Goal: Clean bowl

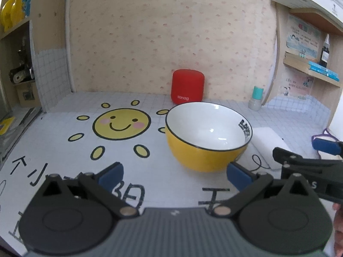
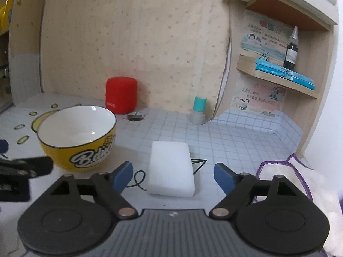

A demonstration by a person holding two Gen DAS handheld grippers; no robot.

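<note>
A yellow bowl (image 1: 205, 137) with a white, empty inside stands upright on the table; it also shows in the right wrist view (image 2: 79, 137). A white sponge block (image 2: 171, 169) lies flat to the right of the bowl, partly hidden behind it in the left wrist view (image 1: 268, 145). My left gripper (image 1: 174, 176) is open and empty, just in front of the bowl's left side. My right gripper (image 2: 173, 176) is open and empty, with the near end of the sponge between its fingers but not touched. The right gripper also shows at the right of the left wrist view (image 1: 304, 152).
A red speaker (image 1: 187, 86) stands against the back wall. A small bottle with a teal cap (image 2: 199, 110) stands in the back corner. A white cloth with purple edging (image 2: 300, 184) lies at the right. Shelves with books and a dark bottle (image 2: 291, 49) line the right wall.
</note>
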